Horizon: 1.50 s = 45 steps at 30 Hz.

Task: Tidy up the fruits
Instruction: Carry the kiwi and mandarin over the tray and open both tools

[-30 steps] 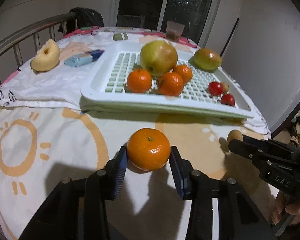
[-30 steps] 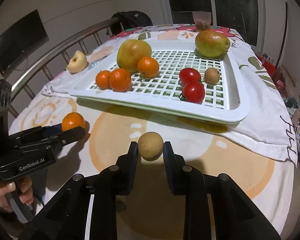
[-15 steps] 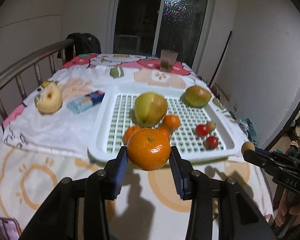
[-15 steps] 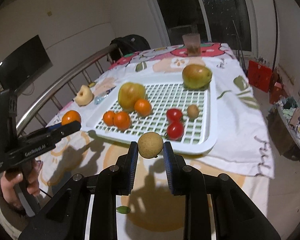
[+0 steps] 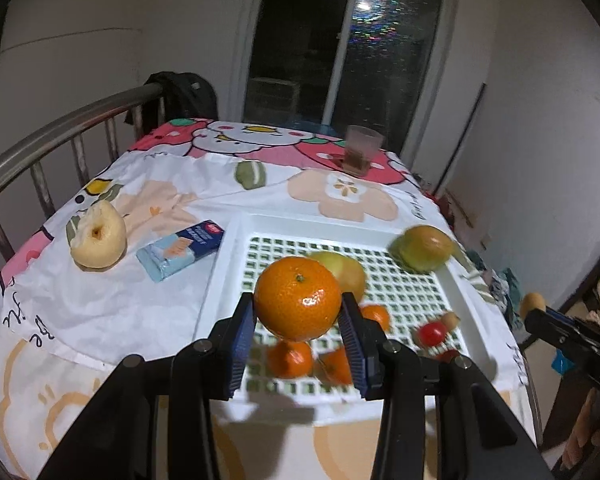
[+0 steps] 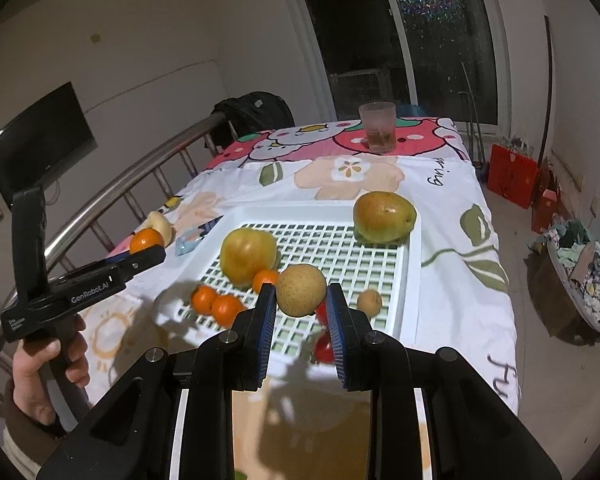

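Over the cloth-covered table (image 5: pixel 100 312), the left gripper (image 5: pixel 298 334) clamps an orange (image 5: pixel 298 304) and the right gripper (image 6: pixel 301 322) a pear (image 6: pixel 301 289) above the tray's (image 6: pixel 414 280) near edge; lower each beside its kind before releasing.

Tangerine (image 5: pixel 297 298): round, glossy orange, stem end facing up, hanging in the air over the near part of the tray. Small brown fruit (image 6: pixel 301 289): round, tan, speckled skin, likewise sitting aloft above the tray's near edge. White slotted tray (image 6: pixel 411 280): lying flat on the cloth, carrying a large yellow-green apple (image 6: pixel 248 255), a green-orange mango (image 6: pixel 384 217) at the far right corner, three small tangerines (image 6: pixel 214 304), red tomatoes (image 5: pixel 431 334) and another small brown fruit (image 6: pixel 369 302).
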### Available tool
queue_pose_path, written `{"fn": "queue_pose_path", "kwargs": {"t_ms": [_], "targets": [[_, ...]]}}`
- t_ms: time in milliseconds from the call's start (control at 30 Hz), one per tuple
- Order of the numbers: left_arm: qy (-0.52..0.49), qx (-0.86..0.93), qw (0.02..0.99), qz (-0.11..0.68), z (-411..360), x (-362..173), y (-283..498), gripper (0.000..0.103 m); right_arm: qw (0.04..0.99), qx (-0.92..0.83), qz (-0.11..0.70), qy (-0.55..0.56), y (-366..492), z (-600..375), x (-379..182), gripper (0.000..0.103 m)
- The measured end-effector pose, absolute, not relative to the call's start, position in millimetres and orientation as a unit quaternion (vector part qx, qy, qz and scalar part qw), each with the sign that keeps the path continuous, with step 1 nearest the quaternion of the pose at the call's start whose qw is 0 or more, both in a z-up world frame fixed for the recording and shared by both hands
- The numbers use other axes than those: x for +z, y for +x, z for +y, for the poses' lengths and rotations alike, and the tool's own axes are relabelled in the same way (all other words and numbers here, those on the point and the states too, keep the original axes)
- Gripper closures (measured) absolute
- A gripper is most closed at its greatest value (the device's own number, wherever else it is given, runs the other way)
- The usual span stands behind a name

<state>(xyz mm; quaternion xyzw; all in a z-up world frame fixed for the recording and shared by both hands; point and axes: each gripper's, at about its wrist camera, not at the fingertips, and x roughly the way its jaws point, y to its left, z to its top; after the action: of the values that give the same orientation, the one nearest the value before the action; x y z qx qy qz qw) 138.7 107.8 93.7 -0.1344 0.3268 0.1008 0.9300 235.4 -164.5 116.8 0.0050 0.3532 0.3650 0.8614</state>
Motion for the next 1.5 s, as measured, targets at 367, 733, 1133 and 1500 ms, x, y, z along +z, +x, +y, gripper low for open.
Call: {"fn": "queue_pose_path", "kwargs": {"t_ms": [367, 733, 1133, 1500], "targets": [[-0.176, 0.122, 0.912, 0.351, 131, 60, 179, 0.059, 0.863, 0.336, 0.377, 0.011, 279, -123, 93, 0.078], [-0.183, 0.137, 0.897, 0.379, 144, 28, 188, 0.059, 0.862, 0.293, 0.413, -0.024, 310, -101, 48, 0.078], [-0.151, 0.127, 0.896, 0.399, 129, 15, 197, 0.058, 0.861, 0.27, 0.426, -0.065, 319, -93, 26, 0.078], [-0.162, 0.119, 0.897, 0.393, 128, 21, 197, 0.038, 0.869, 0.262, 0.414, -0.075, 318, -91, 29, 0.027]]}}
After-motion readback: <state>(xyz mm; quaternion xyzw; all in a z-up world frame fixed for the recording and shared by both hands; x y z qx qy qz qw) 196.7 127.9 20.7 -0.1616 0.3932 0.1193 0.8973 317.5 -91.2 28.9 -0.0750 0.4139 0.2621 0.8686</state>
